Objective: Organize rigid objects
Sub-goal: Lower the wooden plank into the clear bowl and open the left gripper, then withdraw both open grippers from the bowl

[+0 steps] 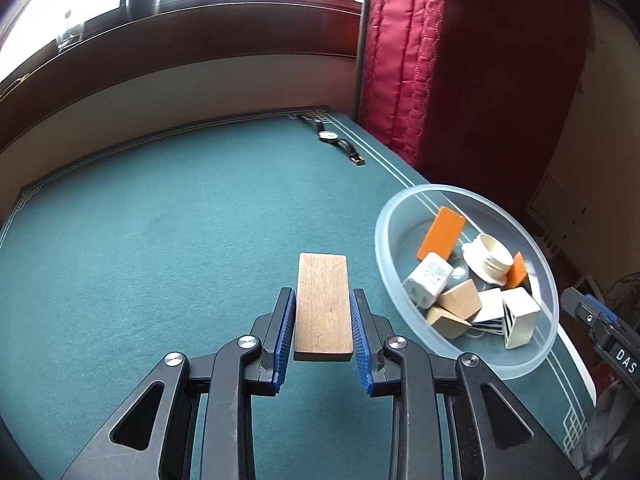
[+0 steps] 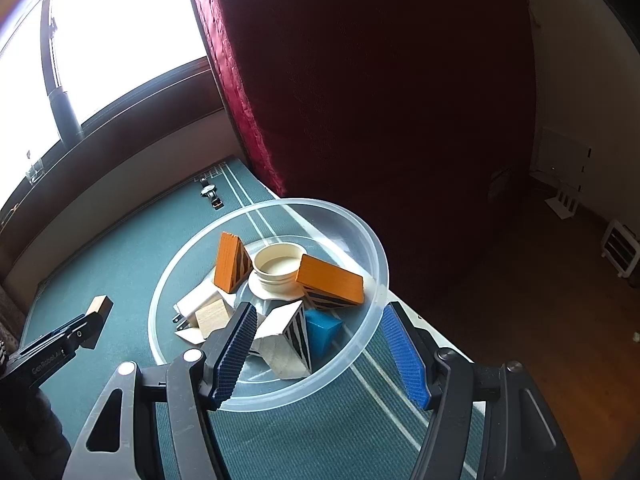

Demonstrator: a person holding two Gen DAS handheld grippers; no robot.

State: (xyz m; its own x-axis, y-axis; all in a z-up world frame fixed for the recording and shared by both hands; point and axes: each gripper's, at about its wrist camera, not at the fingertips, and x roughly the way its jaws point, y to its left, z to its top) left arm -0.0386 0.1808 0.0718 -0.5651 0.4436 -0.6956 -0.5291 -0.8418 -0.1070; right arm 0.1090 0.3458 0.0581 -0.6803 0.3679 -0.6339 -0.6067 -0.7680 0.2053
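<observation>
the left gripper [image 1: 323,312] holds the wooden block [image 1: 323,304] between its jaws, above the green table [image 1: 160,220]. the right gripper [image 2: 320,336] has its jaws half wide around the rim of the bowl [image 2: 376,240], empty.

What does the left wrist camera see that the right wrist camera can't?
Only the left wrist view shows the whole top face of the wooden block clamped in the left gripper. Only the right wrist view shows the blue block in the bowl and the right gripper's open jaws over the near rim. Both show the clear bowl, the orange blocks, the white jar and the wristwatch.
</observation>
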